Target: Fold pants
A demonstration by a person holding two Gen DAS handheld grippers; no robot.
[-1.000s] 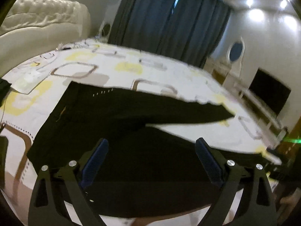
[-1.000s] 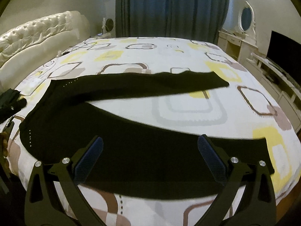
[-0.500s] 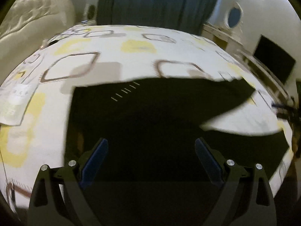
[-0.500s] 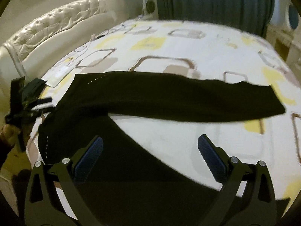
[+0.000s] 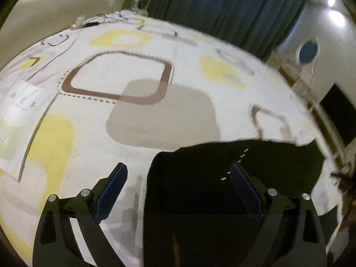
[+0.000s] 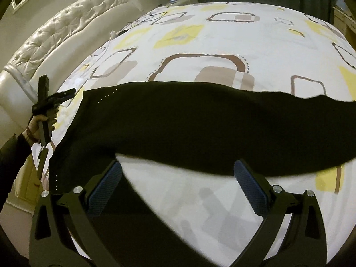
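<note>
Black pants lie spread flat on the patterned bedspread, waist to the left, legs apart and running right. In the left wrist view the waist end of the pants fills the lower right. My left gripper is open and empty, just above the waist's upper corner; it also shows from outside in the right wrist view, beside the waist. My right gripper is open and empty, over the gap between the two legs near the crotch.
A cream tufted headboard curves along the left of the bed. Dark curtains hang behind. A TV and white furniture stand at the right. A printed paper lies on the bedspread, left.
My left gripper has swung left toward the waist's corner, so the pants now sit lower right in its view. My right gripper has moved left and closer, toward the crotch.
</note>
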